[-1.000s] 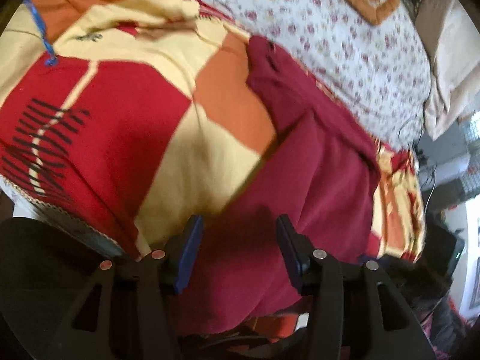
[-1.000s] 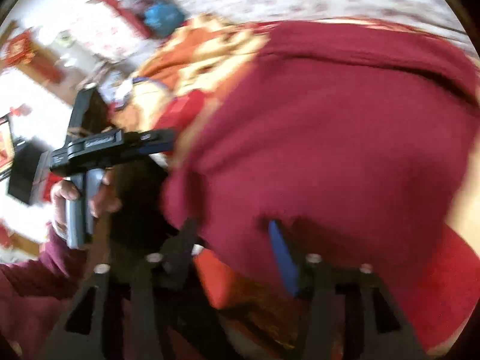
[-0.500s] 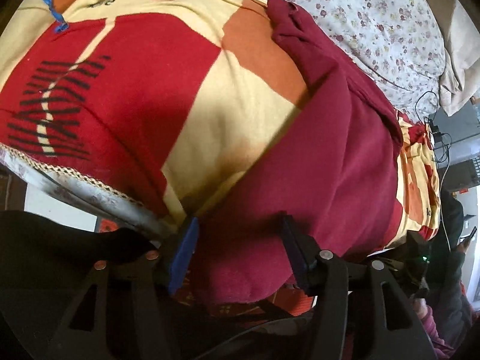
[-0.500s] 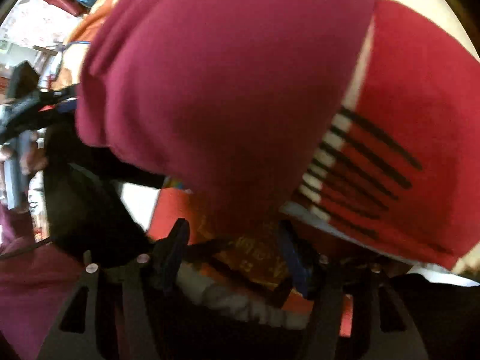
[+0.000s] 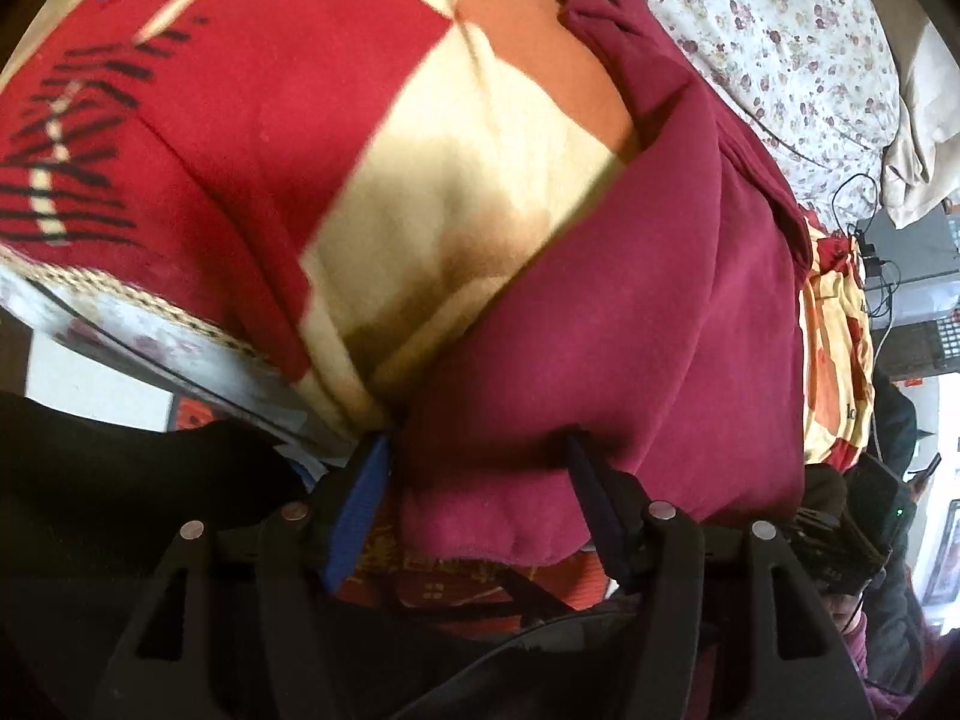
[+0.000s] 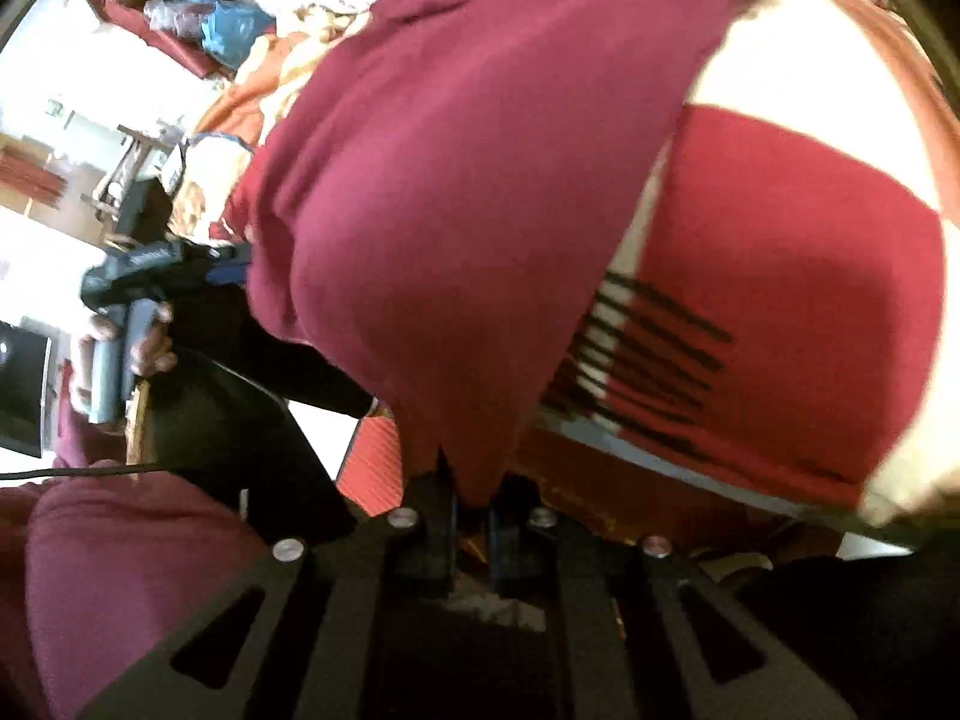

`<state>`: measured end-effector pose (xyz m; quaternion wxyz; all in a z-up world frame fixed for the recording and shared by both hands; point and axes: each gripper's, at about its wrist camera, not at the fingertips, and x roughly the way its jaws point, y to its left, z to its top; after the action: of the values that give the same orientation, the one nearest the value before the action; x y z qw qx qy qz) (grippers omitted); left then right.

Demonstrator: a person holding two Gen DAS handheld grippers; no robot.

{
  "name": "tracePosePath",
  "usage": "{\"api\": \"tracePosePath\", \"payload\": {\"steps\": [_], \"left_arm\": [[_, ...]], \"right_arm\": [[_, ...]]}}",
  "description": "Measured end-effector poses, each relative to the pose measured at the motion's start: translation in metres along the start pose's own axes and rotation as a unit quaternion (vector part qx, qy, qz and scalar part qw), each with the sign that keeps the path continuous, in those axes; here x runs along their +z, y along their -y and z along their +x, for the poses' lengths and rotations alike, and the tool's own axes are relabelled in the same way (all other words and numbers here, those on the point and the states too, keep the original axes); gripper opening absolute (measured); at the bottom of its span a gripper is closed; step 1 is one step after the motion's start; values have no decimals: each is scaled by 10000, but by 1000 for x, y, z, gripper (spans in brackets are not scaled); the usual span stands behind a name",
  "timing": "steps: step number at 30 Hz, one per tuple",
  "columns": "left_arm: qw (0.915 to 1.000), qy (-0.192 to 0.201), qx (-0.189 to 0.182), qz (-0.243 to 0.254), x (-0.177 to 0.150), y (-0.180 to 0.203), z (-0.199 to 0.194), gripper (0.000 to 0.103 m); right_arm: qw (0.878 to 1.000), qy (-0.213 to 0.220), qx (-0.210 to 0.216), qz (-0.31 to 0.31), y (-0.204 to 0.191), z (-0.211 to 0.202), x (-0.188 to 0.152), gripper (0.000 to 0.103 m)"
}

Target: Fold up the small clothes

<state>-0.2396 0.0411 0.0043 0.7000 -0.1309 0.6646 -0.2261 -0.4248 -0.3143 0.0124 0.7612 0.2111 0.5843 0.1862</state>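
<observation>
**Right gripper has pinched the hem**

Since half a second ago my right gripper (image 6: 474, 510) has closed from wide open onto the maroon garment (image 5: 630, 324). The garment drapes over the near edge of the blanket (image 5: 300, 138) on the bed. My left gripper (image 5: 474, 480) sits at that edge, jaws spread wide around the bunched hem, level. The right pulls its corner off the edge.
</observation>
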Motion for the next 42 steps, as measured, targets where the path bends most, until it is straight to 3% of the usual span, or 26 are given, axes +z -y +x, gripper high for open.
{"api": "tracePosePath", "payload": {"steps": [7,10,12,14,16,17,20,23,26,29,36,42], "left_arm": [[9992,-334,56,-225,0,1,27,54],[9988,-276,-31,-408,1,-1,32,54],[9989,-246,-59,-406,0,1,33,44],[9996,-145,-94,-226,-5,7,27,14],[10000,40,30,81,-12,17,13,0],[9997,151,-26,206,-18,21,2,0],[9945,581,-814,320,-40,32,-47,0],[9863,984,-1159,633,-57,48,-87,0],[9839,1102,-1095,888,-64,60,-101,0],[9856,1081,-882,955,-60,62,-92,0],[9922,812,-680,656,-46,46,-54,0],[9946,652,-349,726,-40,46,-42,0]], "right_arm": [[9995,153,147,251,12,-16,2,7],[9994,148,177,241,12,-15,6,7],[9993,183,199,240,13,-19,3,7],[9992,221,266,221,10,-20,1,7],[9989,259,366,152,8,-25,-1,7],[9987,298,405,74,4,-30,-3,7],[9975,442,543,-24,-7,-51,-7,7],[9961,647,596,-77,-13,-77,-11,6],[9950,827,548,-107,-12,-98,-12,6],[9951,892,430,-74,-6,-105,-11,6],[9950,775,593,207,12,-86,-11,6],[9928,858,690,462,23,-83,-5,6]]}}
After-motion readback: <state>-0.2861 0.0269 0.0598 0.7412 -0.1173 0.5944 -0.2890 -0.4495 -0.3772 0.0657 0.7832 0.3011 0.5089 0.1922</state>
